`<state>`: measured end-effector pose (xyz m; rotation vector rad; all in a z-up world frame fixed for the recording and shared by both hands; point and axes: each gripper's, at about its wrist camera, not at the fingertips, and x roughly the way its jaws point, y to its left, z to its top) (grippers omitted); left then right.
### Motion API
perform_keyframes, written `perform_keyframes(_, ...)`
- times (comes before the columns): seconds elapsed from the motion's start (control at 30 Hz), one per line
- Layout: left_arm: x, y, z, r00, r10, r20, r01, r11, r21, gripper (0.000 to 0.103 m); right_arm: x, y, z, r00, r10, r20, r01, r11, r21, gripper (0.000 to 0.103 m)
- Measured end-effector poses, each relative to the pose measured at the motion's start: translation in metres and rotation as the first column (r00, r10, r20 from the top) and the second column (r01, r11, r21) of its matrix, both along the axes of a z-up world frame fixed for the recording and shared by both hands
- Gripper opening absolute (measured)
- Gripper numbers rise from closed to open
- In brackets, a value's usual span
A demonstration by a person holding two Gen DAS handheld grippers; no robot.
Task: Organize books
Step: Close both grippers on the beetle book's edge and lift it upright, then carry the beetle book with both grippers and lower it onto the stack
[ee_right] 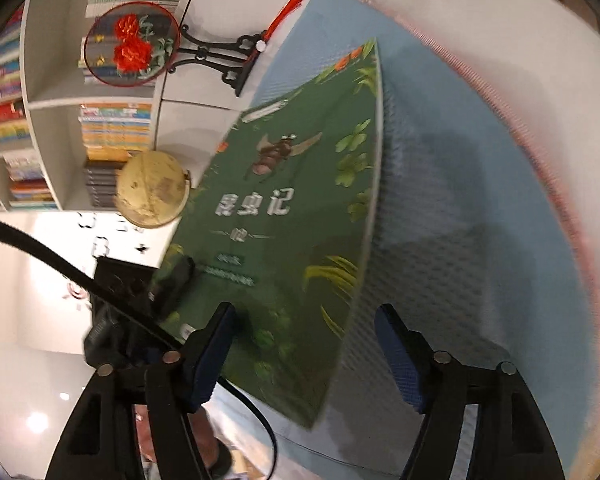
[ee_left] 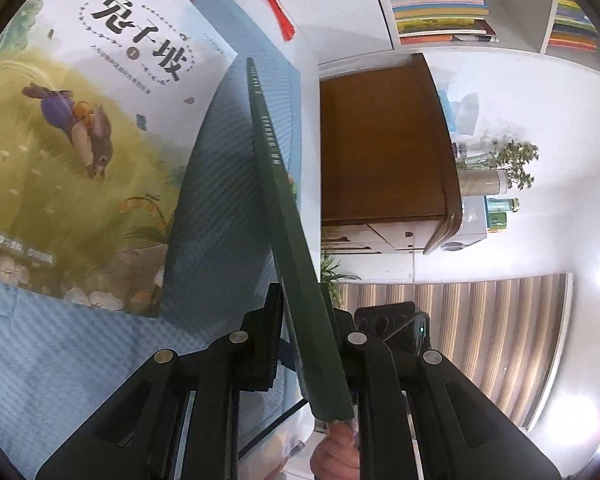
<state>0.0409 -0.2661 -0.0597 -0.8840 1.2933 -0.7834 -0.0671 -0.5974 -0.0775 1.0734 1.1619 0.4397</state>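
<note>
A thin green book (ee_left: 276,184) with an insect on its cover (ee_right: 292,184) stands tilted on edge over a blue mat (ee_left: 228,200). My left gripper (ee_left: 300,300) is shut on its lower part, and I see the book edge-on between the pads. In the right wrist view one of the left gripper's fingers (ee_right: 176,280) presses the cover near the book's left edge. My right gripper (ee_right: 305,312) stands open around the book's near corner, its right pad well clear of it. A rabbit picture book (ee_left: 80,140) lies flat on the mat to the left.
A white bookshelf (ee_left: 432,0) packed with books stands behind, shown also as bookshelf (ee_right: 112,132). A brown wooden cabinet (ee_left: 380,140) and a potted plant (ee_left: 512,164) are to the right. A globe (ee_right: 152,188) and a round embroidered fan (ee_right: 130,50) stand by the mat. A hand (ee_left: 340,444) shows below.
</note>
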Motion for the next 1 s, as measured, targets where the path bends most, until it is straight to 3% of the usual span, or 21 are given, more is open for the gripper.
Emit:
perform_keyframes(0.1, -0.002, 0.002, -0.002, 1.000, 0.000, 0.000, 0.000, 1.000, 0.017, 0.012, 0.005, 0.005, -0.002, 1.000, -0.010, 0.002, 0.010, 0.999, 0.042, 0.051)
perform_keyframes(0.17, -0.002, 0.004, 0.000, 1.000, 0.006, 0.010, -0.007, 0.999, 0.047, 0.012, 0.006, 0.008, 0.003, 1.000, -0.005, 0.014, 0.005, 1.000, 0.003, 0.044)
perform_keyframes(0.27, -0.004, 0.003, 0.006, 0.998, -0.026, 0.064, 0.014, 0.983, 0.181, 0.012, 0.005, 0.012, 0.014, 0.999, 0.012, 0.044, -0.009, 0.999, -0.052, 0.030)
perform_keyframes(0.37, -0.012, -0.008, 0.021, 0.984, -0.090, 0.154, 0.033, 0.940, 0.339, 0.012, 0.007, 0.024, 0.035, 0.993, 0.061, 0.097, -0.039, 0.976, -0.215, 0.030)
perform_keyframes(0.5, -0.022, -0.023, 0.044, 0.950, -0.166, 0.264, 0.017, 0.873, 0.488, 0.012, 0.006, 0.056, 0.064, 0.974, 0.171, 0.146, -0.087, 0.887, -0.454, 0.030)
perform_keyframes(0.6, -0.025, -0.019, 0.057, 0.938, -0.177, 0.298, 0.005, 0.867, 0.498, 0.012, 0.004, 0.072, 0.081, 0.959, 0.218, 0.180, -0.092, 0.843, -0.531, 0.030)
perform_keyframes(1.0, -0.040, 0.027, 0.097, 0.923, -0.111, 0.369, -0.077, 0.886, 0.457, 0.012, -0.007, 0.105, 0.123, 0.916, 0.302, 0.262, -0.100, 0.808, -0.580, 0.030)
